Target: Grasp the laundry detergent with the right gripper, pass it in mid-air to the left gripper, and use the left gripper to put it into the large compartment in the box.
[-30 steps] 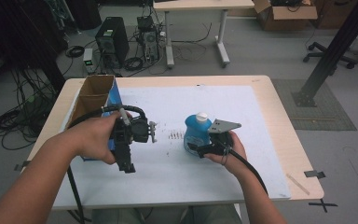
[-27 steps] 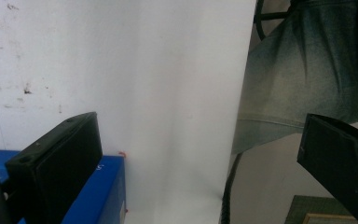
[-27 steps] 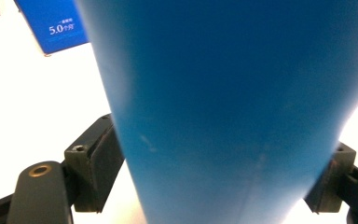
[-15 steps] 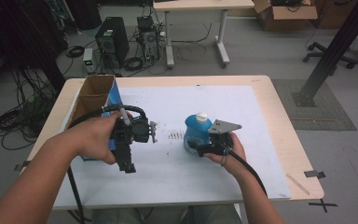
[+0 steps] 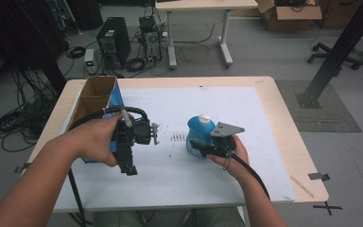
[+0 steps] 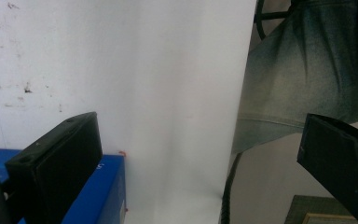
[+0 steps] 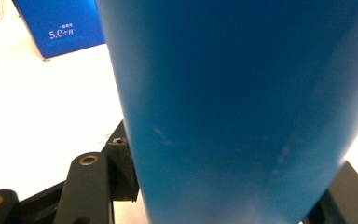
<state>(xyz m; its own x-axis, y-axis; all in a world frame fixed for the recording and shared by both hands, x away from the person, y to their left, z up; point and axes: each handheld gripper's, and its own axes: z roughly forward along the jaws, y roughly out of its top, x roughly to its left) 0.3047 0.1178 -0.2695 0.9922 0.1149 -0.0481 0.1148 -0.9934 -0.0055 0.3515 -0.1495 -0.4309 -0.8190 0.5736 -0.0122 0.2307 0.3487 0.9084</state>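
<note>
High view has the right gripper point(image 5: 199, 146) clamped around the base of a blue bottle point(image 5: 200, 133), standing upright mid-table on the white sheet point(image 5: 227, 109). Left gripper point(image 5: 129, 163) hangs spread wide, holding nothing, beside the blue box point(image 5: 116, 97) at left.

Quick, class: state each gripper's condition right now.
Left gripper: open, holding nothing.
Right gripper: shut on the blue bottle.
</note>
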